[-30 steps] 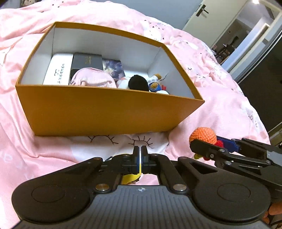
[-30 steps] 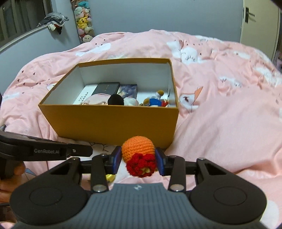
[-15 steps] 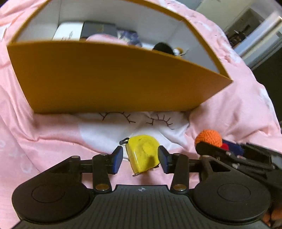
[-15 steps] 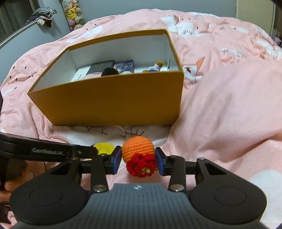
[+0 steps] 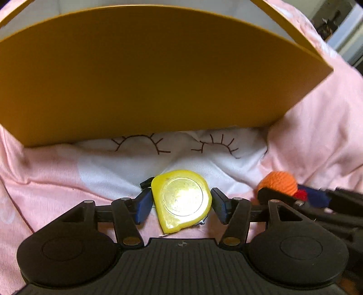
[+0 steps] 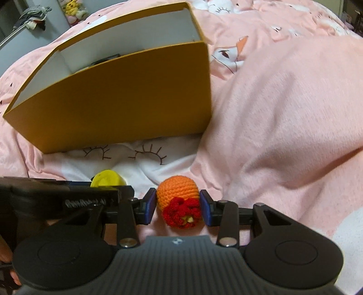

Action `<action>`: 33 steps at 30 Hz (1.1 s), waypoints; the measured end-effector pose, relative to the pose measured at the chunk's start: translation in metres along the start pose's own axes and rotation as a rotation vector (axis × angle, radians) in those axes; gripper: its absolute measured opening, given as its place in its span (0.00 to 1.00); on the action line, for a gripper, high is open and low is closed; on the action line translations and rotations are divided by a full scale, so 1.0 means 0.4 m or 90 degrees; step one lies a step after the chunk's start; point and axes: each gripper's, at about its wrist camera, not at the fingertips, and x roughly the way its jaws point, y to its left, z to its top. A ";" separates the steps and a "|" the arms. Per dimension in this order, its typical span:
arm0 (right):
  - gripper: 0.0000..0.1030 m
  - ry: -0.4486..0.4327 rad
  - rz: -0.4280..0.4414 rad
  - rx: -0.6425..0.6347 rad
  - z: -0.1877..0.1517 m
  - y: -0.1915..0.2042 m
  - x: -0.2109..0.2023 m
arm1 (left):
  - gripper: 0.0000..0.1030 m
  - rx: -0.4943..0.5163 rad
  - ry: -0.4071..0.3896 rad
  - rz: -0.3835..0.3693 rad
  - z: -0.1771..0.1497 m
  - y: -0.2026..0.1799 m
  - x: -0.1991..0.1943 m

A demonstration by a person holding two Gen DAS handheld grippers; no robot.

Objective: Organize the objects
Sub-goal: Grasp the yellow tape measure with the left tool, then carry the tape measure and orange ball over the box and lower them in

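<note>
A yellow tape measure [image 5: 181, 200] lies on the pink bedspread between the fingers of my left gripper [image 5: 180, 207], which is open with small gaps on both sides. It also shows in the right wrist view [image 6: 107, 179]. My right gripper [image 6: 178, 207] has its pads against an orange and red crocheted toy [image 6: 178, 200], low over the bedspread. The toy also shows at the right of the left wrist view [image 5: 280, 182]. The orange cardboard box [image 5: 147, 74] stands just beyond both grippers, its near wall [image 6: 118, 99] facing them.
A raised fold of the pink bedspread [image 6: 283, 102] lies right of the box. A white patch with drawn eyelashes [image 5: 170, 149] lies between box and grippers. Plush toys [image 6: 73, 11] and a grey wall are far behind. A doorway [image 5: 340, 20] is at the upper right.
My left gripper has opened from shut and come down around the tape measure. Both grippers have dropped lower and nearer the box. The right gripper kept the crocheted toy.
</note>
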 end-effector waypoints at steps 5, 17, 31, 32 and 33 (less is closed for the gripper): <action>0.41 0.007 -0.002 0.001 -0.001 0.000 0.005 | 0.66 0.013 0.005 0.005 -0.009 0.001 0.001; 0.41 0.001 -0.012 -0.011 -0.001 0.007 -0.007 | 0.57 -0.003 0.006 -0.010 -0.030 0.027 -0.012; 0.41 -0.097 -0.020 -0.061 0.015 0.041 -0.127 | 0.57 0.039 -0.157 -0.094 -0.011 0.041 -0.220; 0.41 -0.108 -0.021 -0.067 0.020 0.043 -0.144 | 0.57 0.055 -0.186 -0.093 -0.010 0.037 -0.251; 0.41 -0.120 -0.020 -0.071 0.027 0.044 -0.163 | 0.57 0.066 -0.208 -0.093 -0.010 0.031 -0.273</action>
